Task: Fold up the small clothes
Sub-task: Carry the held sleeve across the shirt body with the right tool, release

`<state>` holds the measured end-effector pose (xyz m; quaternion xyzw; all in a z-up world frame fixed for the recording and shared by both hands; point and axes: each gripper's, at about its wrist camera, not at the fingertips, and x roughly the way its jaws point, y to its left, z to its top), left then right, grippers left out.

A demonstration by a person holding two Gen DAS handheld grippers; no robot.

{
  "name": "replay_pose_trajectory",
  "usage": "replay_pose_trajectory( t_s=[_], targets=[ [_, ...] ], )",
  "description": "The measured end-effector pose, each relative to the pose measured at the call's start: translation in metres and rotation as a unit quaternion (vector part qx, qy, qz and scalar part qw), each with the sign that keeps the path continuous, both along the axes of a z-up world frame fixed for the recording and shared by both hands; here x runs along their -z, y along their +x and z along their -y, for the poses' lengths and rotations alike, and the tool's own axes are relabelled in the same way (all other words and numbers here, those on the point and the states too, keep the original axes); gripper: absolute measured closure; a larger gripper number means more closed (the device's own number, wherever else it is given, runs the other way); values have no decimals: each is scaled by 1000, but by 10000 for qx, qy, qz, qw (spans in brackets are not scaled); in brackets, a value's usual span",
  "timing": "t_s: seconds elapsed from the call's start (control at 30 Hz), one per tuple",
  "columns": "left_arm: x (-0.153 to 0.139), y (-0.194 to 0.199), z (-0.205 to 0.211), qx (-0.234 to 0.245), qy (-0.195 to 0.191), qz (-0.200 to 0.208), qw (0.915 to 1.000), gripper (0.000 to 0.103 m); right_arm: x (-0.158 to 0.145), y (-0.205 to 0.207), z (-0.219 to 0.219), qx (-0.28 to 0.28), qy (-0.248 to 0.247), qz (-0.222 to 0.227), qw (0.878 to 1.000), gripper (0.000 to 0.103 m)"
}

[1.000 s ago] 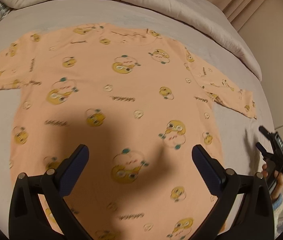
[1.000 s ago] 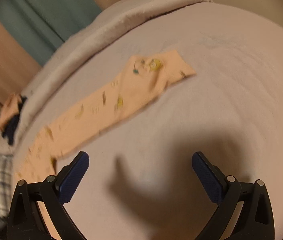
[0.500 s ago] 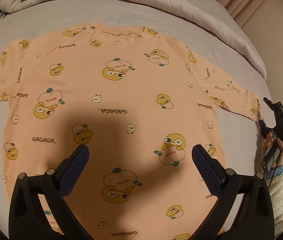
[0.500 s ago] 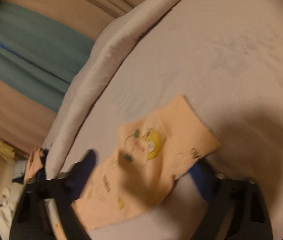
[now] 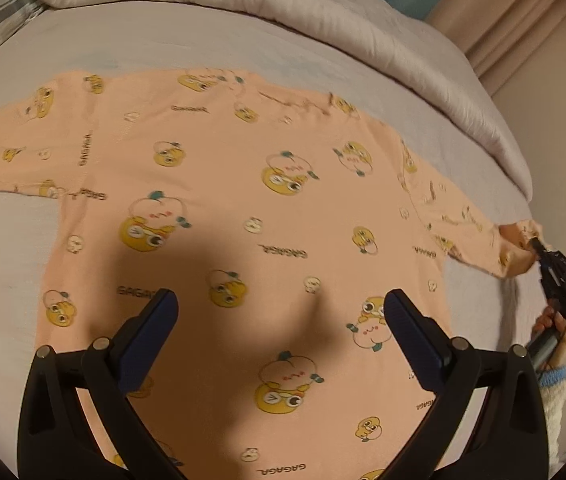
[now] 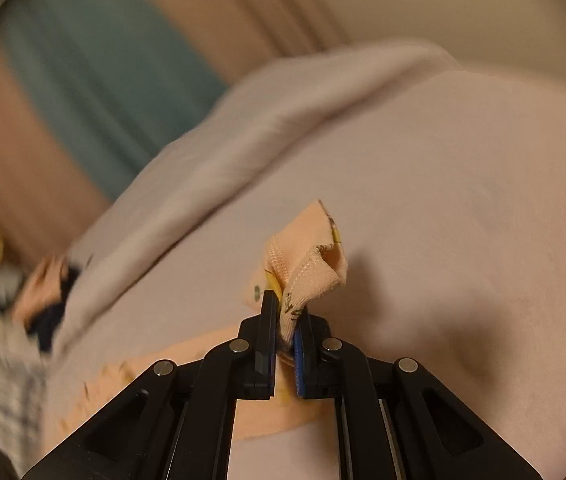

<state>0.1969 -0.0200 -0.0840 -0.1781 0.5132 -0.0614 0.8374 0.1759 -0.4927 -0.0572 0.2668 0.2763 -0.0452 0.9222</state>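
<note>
Right gripper (image 6: 285,330): just closed, clamped on sleeve cuff (image 6: 311,268) to fold toward shirt (image 5: 243,220) | left gripper (image 5: 281,308): jaws apart above shirt hem, holding nothing | spread flat on bed (image 5: 203,44).

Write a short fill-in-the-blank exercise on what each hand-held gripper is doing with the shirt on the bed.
1. The right hand-held gripper is shut on the shirt's ____.
2. The left hand-held gripper hangs over the peach shirt with its jaws ____.
3. The shirt lies spread flat on a ____.
4. The word printed over and over on the shirt is ____.

Missing words: sleeve cuff; open; bed; GAGAGA
</note>
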Motion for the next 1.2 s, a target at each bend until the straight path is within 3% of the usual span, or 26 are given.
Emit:
replay_pose_trajectory(
  t_s=[0.17,0.23,0.33,0.53,0.7,0.73,0.8,0.87,0.97,1.03,1.07,1.1,1.13,1.2],
  targets=[
    [1,-4,-27,-207,-473,13,9987,0,-48,12,-88,-1106,-784,206,9906,94],
    [3,1,-44,-325,-944,15,9950,0,-55,20,-129,-1609,-968,221,9820,94],
    [3,13,-62,-369,-1614,-4,9862,0,-55,27,-195,-2343,-1218,261,9641,94],
    [1,37,-84,-274,-2546,33,9667,0,-34,36,-314,-3444,-1933,153,9186,95],
    [-3,49,-107,-550,-2754,105,9597,0,-26,35,-381,-3923,-2434,214,8868,95],
    [-3,51,-111,-555,-2872,110,9562,0,-26,26,-390,-3942,-2628,269,8802,95],
    [1,60,-117,-397,-3362,93,9409,0,-19,25,-410,-3948,-2991,328,8681,95],
    [4,66,-124,-426,-3577,68,9328,0,-10,27,-424,-3968,-3134,306,8622,95],
    [7,73,-129,-378,-3528,51,9349,0,2,36,-442,-3968,-3177,252,8608,95],
    [11,75,-128,-304,-3627,4,9314,1,10,41,-456,-4171,-3047,144,8561,94],
    [12,74,-129,-309,-3652,-1,9304,1,13,42,-458,-4336,-2967,82,8508,89],
    [13,75,-130,-315,-3636,-5,9310,1,16,42,-460,-4490,-2927,15,8442,71],
    [15,76,-131,-301,-3621,-4,9317,0,19,43,-463,-4669,-2918,-86,8347,63],
    [19,76,-131,-297,-3571,-59,9336,1,19,42,-458,-4844,-2777,-119,8295,57]
  ],
)
